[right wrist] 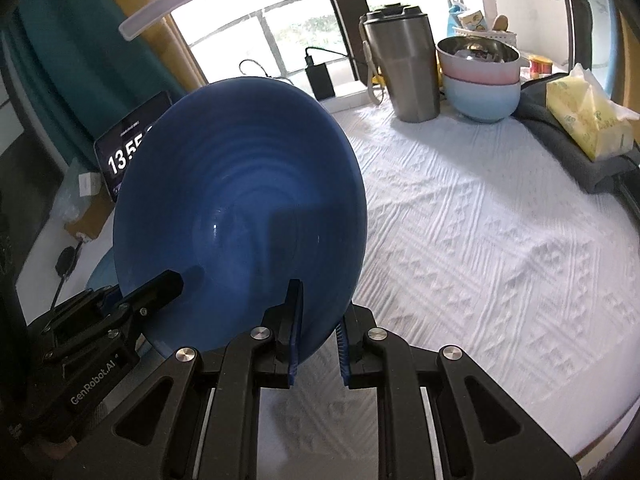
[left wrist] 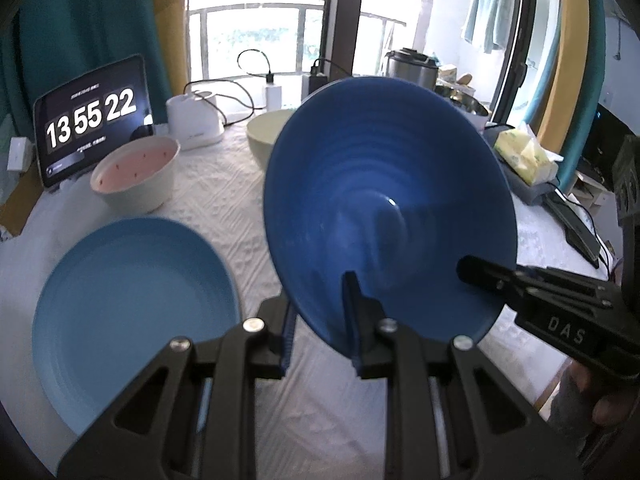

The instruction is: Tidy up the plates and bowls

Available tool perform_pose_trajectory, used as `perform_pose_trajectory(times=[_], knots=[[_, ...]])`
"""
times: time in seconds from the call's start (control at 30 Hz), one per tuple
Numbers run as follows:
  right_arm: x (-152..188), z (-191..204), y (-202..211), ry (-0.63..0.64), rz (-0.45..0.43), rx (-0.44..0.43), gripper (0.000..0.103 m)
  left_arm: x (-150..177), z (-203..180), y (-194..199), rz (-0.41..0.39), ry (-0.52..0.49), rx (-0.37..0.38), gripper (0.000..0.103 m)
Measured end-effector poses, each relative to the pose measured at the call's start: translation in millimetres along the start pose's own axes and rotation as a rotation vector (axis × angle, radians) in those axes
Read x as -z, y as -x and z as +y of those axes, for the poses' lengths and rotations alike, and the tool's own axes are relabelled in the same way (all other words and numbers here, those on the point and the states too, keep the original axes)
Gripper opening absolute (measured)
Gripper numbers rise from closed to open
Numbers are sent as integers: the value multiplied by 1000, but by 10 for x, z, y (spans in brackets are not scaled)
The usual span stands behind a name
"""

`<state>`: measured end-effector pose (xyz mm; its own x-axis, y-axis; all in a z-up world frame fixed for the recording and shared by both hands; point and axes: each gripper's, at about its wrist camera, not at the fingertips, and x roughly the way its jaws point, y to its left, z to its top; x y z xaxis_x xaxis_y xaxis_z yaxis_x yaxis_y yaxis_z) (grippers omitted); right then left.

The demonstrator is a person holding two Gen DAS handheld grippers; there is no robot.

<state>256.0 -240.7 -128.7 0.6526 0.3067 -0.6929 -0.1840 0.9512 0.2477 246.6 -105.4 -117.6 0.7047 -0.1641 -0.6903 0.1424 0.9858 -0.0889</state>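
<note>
1. The left gripper is clamped on the near rim of the dark bowl, one finger inside and one behind the wall. The right gripper pinches the same rim further round, again one finger on each side.
2. Two grips at separate spots on the rim likely keep the wide, sloping bowl from swinging; it is lifted clear of the table and tipped, its opening facing the cameras.
3. The bowl hangs between a plate on the left and bare cloth on the right. Which way it is bound I cannot tell.
4. Other dishes: a white bowl with a pink inside behind the plate, a cream bowl partly hidden by the dark bowl, and a stack of pink over pale blue bowls at the far edge.
5. Possible obstacles: a steel tumbler beside the stack, a tissue pack, a tablet showing a clock, a white appliance and charger cables. The plate lies close under the tilted rim, so lowering there risks a knock.
</note>
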Motion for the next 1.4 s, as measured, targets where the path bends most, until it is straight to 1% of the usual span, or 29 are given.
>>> perform_pose_trajectory(times=[0.2,0.37,0.73,0.83,0.9,0.97,1.13,1.33,1.4], knots=[[113,79,1,-3,27,1,17,114,78,67,13,3,-1,23],[161,115,-18,-7,41,19,17,168,145,90,25,5,-7,23],[96,273,4,6,40,57,17,173,292,188,19,38,-12,23],[54,317,16,13,38,67,19,152,330,234,7,37,-16,23],[19,354,39,23,30,67,22,143,349,273,-2,38,-15,23],[-7,407,73,40,21,62,24,138,370,308,-10,39,-14,23],[-49,458,112,43,9,66,25,147,412,368,-23,46,-9,24],[-49,446,152,27,18,75,26,144,453,412,-33,56,-15,24],[-47,437,156,9,35,65,32,147,462,414,-31,60,-15,24]])
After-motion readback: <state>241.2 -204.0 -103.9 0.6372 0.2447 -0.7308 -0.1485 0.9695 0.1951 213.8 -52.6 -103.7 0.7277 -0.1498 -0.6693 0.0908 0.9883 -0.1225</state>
